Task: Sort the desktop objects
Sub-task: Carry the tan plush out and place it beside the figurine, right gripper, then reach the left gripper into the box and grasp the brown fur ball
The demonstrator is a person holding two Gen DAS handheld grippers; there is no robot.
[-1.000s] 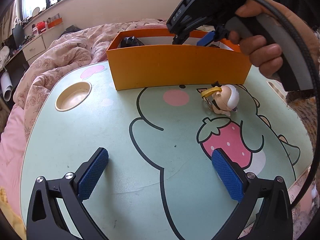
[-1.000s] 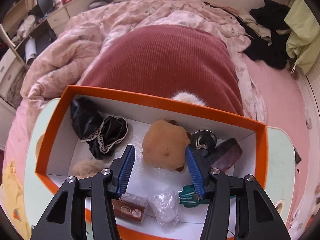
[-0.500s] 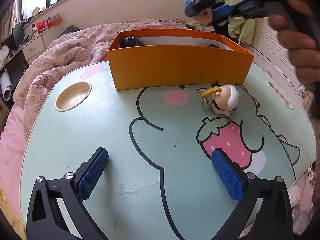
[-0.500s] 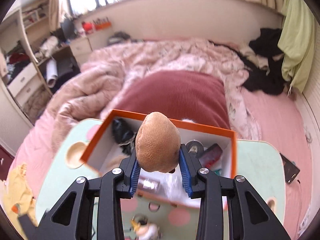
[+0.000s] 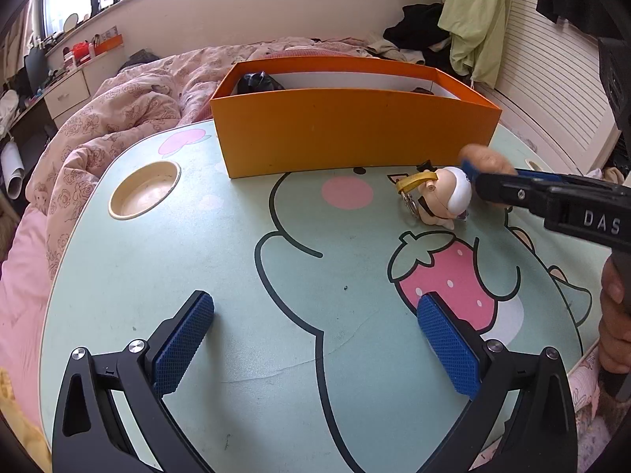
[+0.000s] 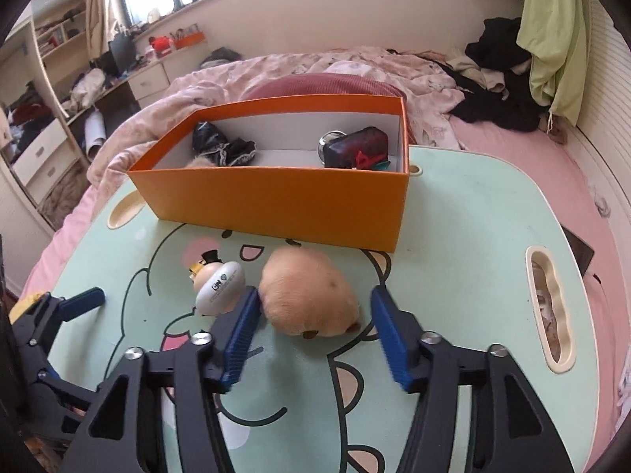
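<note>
The right gripper (image 6: pixel 313 325) has its jaws opening, and the tan plush toy (image 6: pixel 309 295) lies on the table (image 6: pixel 453 236) between them. The left pad (image 6: pixel 240 339) is just beside the toy; the right pad stands apart from it. The toy's long side runs slanted, from the orange box (image 6: pixel 276 201) toward the right pad. A small figure keychain (image 6: pixel 219 285) sits just left of it. The left gripper (image 5: pixel 315 343) is spread wide and empty, well apart, so the right hand is nearer
</note>
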